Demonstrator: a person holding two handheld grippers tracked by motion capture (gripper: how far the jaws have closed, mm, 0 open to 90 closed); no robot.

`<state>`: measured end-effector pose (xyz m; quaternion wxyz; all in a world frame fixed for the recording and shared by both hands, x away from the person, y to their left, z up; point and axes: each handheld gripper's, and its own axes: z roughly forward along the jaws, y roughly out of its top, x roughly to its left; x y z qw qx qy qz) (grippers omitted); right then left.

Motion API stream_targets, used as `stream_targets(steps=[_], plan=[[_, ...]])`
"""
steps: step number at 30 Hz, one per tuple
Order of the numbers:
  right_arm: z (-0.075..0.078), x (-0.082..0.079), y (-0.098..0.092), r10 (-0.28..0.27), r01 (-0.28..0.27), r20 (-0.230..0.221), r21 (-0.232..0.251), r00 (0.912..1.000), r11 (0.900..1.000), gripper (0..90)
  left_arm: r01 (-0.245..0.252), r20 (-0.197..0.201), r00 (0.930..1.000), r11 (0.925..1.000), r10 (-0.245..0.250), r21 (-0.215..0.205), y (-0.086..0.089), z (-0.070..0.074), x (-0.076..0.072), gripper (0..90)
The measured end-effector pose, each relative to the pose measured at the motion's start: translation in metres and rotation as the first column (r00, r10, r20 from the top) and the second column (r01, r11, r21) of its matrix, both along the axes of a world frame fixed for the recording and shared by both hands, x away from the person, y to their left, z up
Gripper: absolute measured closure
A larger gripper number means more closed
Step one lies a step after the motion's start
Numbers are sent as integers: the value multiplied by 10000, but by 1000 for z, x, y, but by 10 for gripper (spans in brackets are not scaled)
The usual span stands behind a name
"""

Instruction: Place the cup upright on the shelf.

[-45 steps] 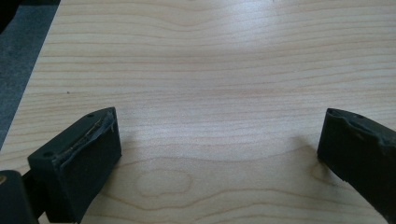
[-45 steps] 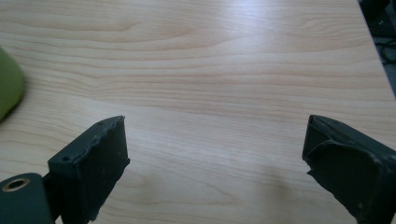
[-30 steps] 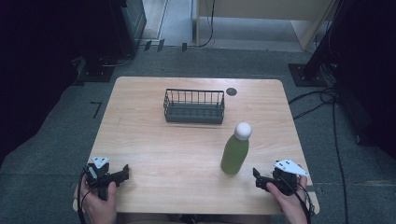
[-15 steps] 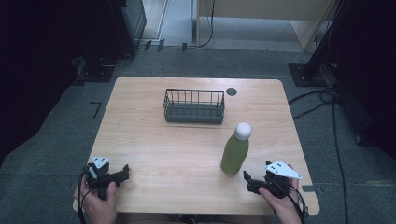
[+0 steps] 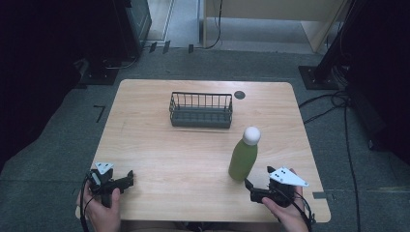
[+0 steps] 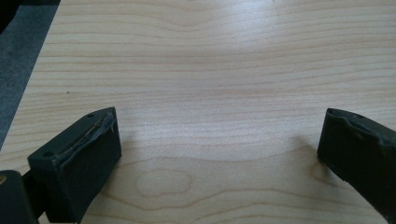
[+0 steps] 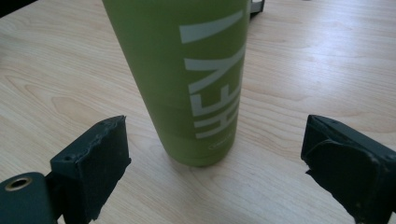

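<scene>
A green bottle (image 5: 242, 159) with a white cap stands upright on the right half of the wooden table (image 5: 159, 150). In the right gripper view the bottle (image 7: 187, 79) bears pale lettering and stands just beyond the jaws, which are spread wide to either side of it without touching. My right gripper (image 5: 250, 189) is open, low at the table's front right, just in front of the bottle. At the front left corner my left gripper (image 5: 128, 179) is open over bare wood, with nothing between its fingers (image 6: 84, 154).
A dark wire basket (image 5: 200, 109) stands empty at the back middle of the table. A small dark disc (image 5: 239, 94) lies behind it to the right. Cables (image 5: 333, 104) run over the grey floor on the right.
My right gripper has slid left and forward, closing in on the base of the bottle. The left gripper and the bottle have stayed put.
</scene>
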<state>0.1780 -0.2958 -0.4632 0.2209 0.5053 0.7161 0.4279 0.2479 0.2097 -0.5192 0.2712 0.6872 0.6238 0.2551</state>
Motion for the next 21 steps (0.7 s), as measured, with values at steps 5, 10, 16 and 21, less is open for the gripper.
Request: stream_targets(steps=[5,10,16,21], plan=[[3,3,5,150,-150,72,99,9999,9998,75,-4,12,10000,10000,4,1,0,0,0,0],[7,7,10,124,-126,228,71,9997,9999,108,-4,11,10000,10000,4,1,0,0,0,0],[13,15,16,32,-34,324,66,9995,10000,125,1,8,10000,10000,-1,5,0,0,0,0],[14,23,21,-147,144,223,156,9996,9998,133,0,9,10000,10000,0,3,0,0,0,0]])
